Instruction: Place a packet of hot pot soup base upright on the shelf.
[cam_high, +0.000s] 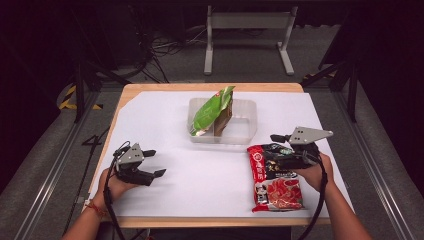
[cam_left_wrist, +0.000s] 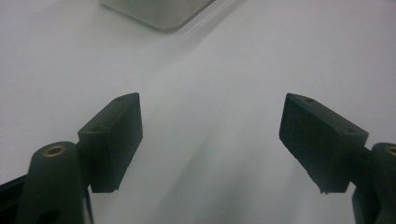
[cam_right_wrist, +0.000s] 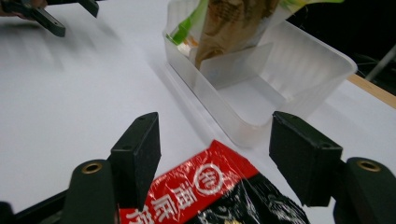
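Note:
A red and black snack packet (cam_high: 274, 180) lies flat on the white table at the front right. My right gripper (cam_high: 272, 147) hovers open over its far end; in the right gripper view the jaws (cam_right_wrist: 215, 154) straddle the packet's red corner (cam_right_wrist: 205, 186) without pinching it. A clear plastic container (cam_high: 247, 132) with a divider stands at the middle back. A green packet (cam_high: 210, 114) leans in its left compartment, while the right compartment is bare. My left gripper (cam_high: 156, 162) rests open at the front left, with nothing between its jaws (cam_left_wrist: 210, 135).
The container's wall (cam_right_wrist: 243, 116) is just beyond the red packet, and the green packet (cam_right_wrist: 233, 23) stands up inside it. The container's corner (cam_left_wrist: 159, 11) lies far ahead of the left jaws. The white sheet covers a wooden table (cam_high: 210, 86). Dark floor with cables surrounds it.

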